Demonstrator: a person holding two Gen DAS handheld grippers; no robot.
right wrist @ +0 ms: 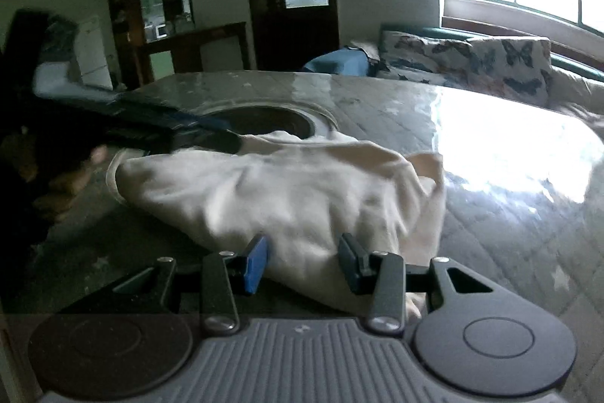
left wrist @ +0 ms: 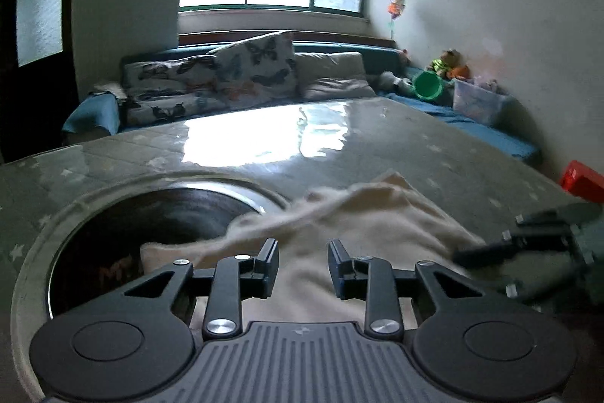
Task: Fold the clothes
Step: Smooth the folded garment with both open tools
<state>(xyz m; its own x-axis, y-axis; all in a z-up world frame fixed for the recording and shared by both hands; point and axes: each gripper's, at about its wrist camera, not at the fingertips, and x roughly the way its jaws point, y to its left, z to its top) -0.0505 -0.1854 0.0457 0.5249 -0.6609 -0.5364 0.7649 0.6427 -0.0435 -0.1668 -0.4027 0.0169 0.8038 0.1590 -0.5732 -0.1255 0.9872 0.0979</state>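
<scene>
Both grippers tilt downward over the cream garment (right wrist: 287, 191): left gripper (left wrist: 303, 265) open above it, right gripper (right wrist: 304, 261) clamped on a fold.

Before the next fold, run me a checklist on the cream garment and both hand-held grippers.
1. Left hand-held gripper free of cloth: ok, its jaws stand apart above the cream garment with nothing pinched.
2. Right hand-held gripper holding cloth: cannot tell; fabric lies between the jaws, pad contact is unclear.
3. Garment lying flat: not ok, it is bunched and wrinkled in the right wrist view.
4. Garment fully on the table: not ok, one edge overhangs the round recess.
5. The two grippers apart from each other: ok.
</scene>
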